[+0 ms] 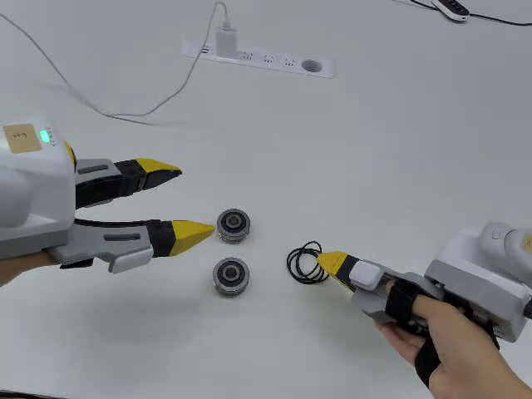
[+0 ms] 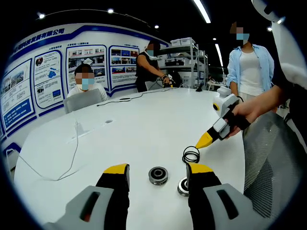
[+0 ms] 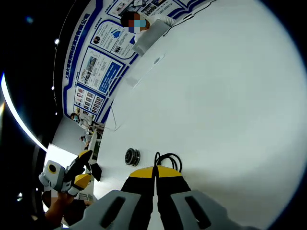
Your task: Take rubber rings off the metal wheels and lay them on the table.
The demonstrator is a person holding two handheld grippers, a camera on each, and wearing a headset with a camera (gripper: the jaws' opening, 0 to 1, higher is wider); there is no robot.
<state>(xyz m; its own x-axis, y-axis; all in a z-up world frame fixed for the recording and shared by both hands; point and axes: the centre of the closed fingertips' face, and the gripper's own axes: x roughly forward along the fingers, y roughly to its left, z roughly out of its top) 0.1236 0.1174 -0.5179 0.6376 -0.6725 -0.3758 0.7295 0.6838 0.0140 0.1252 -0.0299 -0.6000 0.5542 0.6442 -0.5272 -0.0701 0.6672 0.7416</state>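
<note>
Two metal wheels (image 1: 233,224) (image 1: 231,276) lie flat on the white table, one behind the other. My left gripper (image 1: 189,202) hovers open just left of them, nothing between its yellow-tipped jaws; in its own view (image 2: 158,168) one wheel (image 2: 158,175) sits between the jaws and the other (image 2: 182,186) is half hidden by the right jaw. A small pile of black rubber rings (image 1: 305,263) lies right of the wheels. My right gripper (image 1: 331,263) is shut at the pile's edge, pinching a strand of a rubber ring (image 3: 165,159). The far wheel (image 3: 132,156) lies to the left.
A white power strip (image 1: 259,58) with a plugged charger (image 1: 226,40) and a trailing cable (image 1: 125,112) lies at the table's far side. Another cabled device (image 1: 453,8) sits at the top right. People (image 2: 247,57) stand and sit around the table's far end.
</note>
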